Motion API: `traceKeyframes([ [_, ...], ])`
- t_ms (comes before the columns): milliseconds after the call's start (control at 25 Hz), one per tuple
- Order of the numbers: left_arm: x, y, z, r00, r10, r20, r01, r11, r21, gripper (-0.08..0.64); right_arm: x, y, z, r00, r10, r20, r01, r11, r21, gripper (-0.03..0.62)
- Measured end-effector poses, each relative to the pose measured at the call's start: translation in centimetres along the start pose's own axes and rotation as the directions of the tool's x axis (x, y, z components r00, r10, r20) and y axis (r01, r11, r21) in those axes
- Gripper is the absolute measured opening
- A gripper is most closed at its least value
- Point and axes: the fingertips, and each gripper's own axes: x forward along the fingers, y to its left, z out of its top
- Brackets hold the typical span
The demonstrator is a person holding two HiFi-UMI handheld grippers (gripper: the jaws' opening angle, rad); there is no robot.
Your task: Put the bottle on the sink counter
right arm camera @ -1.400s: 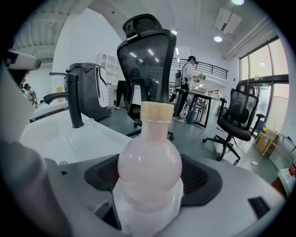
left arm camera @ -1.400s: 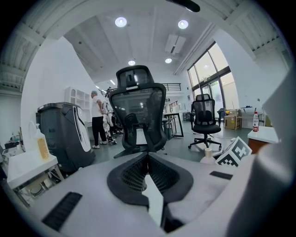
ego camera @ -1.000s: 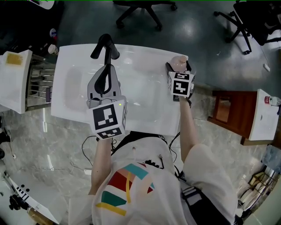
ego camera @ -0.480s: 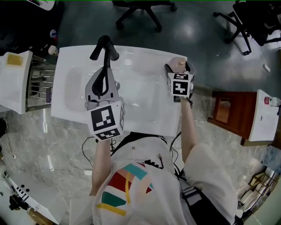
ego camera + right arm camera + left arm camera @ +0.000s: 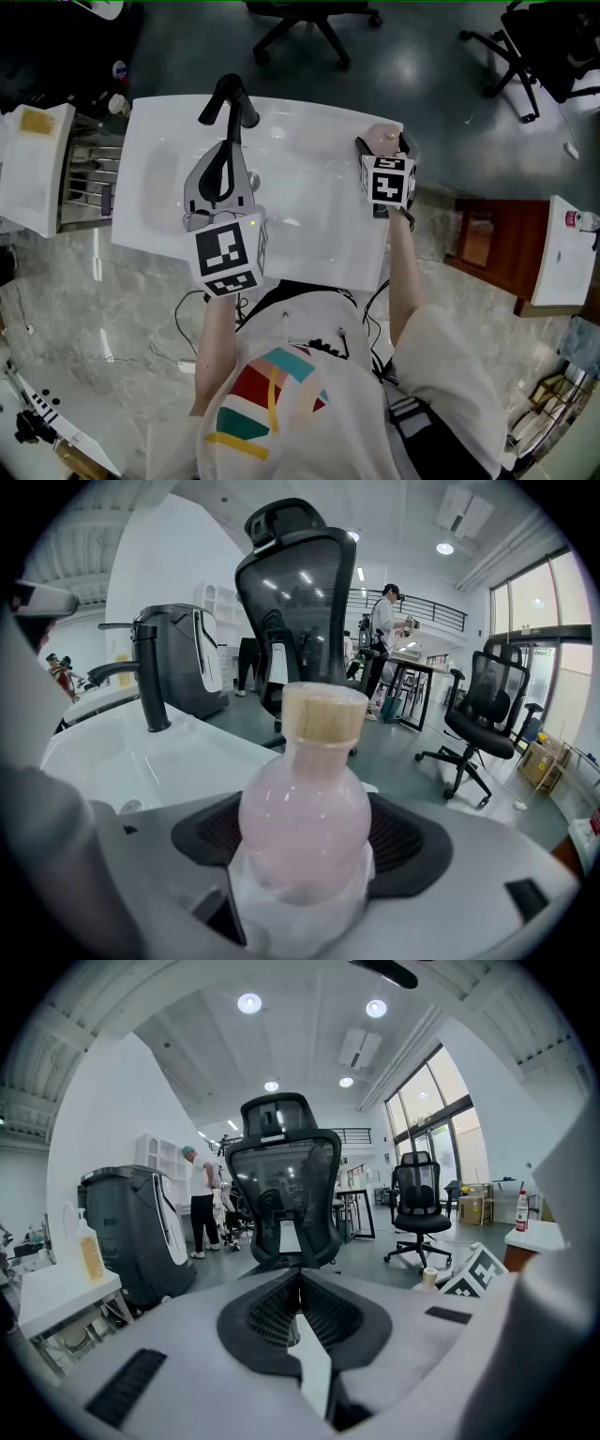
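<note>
Even indoor light from round ceiling lamps (image 5: 249, 1002) and tall windows (image 5: 436, 1119); white bench (image 5: 300, 122) carries soft glare, floor (image 5: 422, 56) beyond dimmer; both tool views fisheye, corners black, edges bowed; near bottle (image 5: 305, 827) soft, background sharper.

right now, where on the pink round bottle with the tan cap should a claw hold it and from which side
Grip the pink round bottle on its bulging body, below the narrow neck and tan cap, coming in level from the side. It is upright, and the belly offers the widest, steadiest seat, while the cap is small. The right claw is clamped there that way.
</note>
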Motion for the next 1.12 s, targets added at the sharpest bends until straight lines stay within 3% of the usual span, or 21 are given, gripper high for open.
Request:
traceKeyframes([
  [320,-0.2,0.1,0.3,1.0,-0.013,0.003,0.013,1.0,0.011,0.018,-0.1,0.1,0.4,0.999,0.023,0.026,-0.024,0.998,0.052,0.39],
  [720,-0.7,0.5,1.1,1.0,-0.009,0.028,0.008,1.0,0.016,0.018,-3.1,0.5,2.6,0.996,0.01,0.089,-0.009,1.0,-0.009,0.388],
  [1120,-1.8,1.8,2.9,0.996,0.02,0.086,-0.021,1.0,0.003,0.018,-9.8,2.0,9.4,0.966,0.012,0.259,-0.001,0.999,-0.04,0.388],
])
